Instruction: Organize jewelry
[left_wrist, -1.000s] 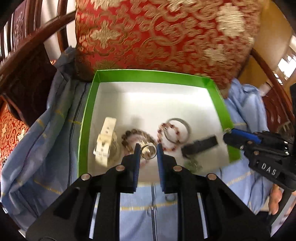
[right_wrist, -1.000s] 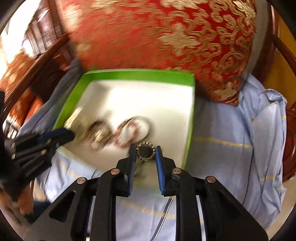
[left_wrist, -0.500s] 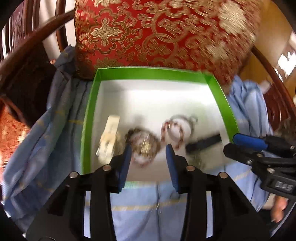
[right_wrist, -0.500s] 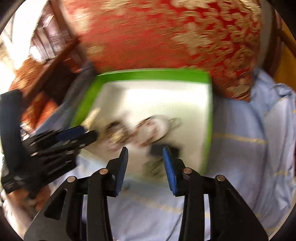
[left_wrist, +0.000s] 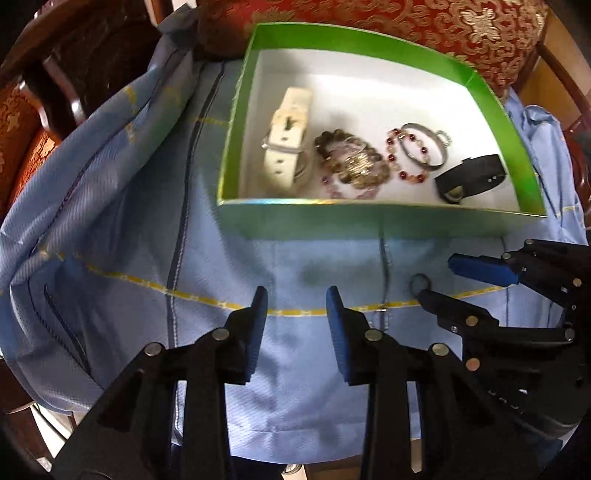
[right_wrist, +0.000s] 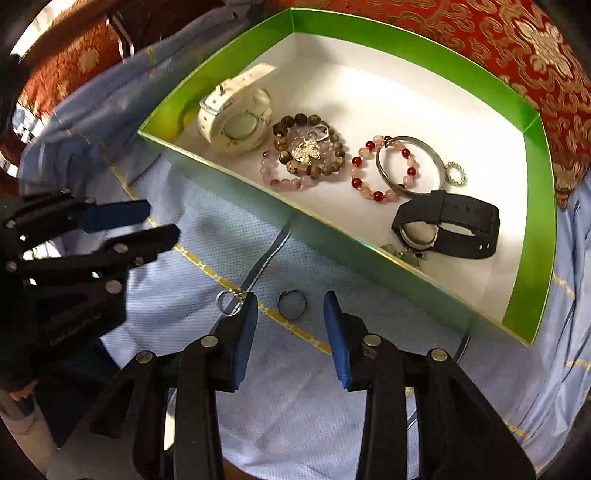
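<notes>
Most of the jewelry already lies in the green-walled box (right_wrist: 236, 170): a white watch (right_wrist: 232, 122) at the box's 10 o'clock corner, a brown bead bracelet (right_wrist: 332, 166) with a gold flower charm (right_wrist: 304, 151) beside it, a red-and-pink bead bracelet (right_wrist: 369, 181) overlapping a silver bangle (right_wrist: 410, 166), and a black watch (right_wrist: 450, 229) toward 4 o'clock. 2 rings remain outside on the blue cloth (right_wrist: 295, 387), just short of the box's near wall: a dark ring (right_wrist: 291, 304) and a silver ring (right_wrist: 229, 302) to its 9 o'clock. The step in hand looks like picking up these leftovers. The right gripper (right_wrist: 290, 325) has its fingers spread wide and empty, the dark ring lying between the tips at 12 o'clock. The left gripper (left_wrist: 297, 317) is likewise wide and holds nothing, over bare cloth. The next move likely calls for lowering the right gripper around the dark ring and closing gently, since such a thin ring flat on soft cloth may slip or snag fabric.
</notes>
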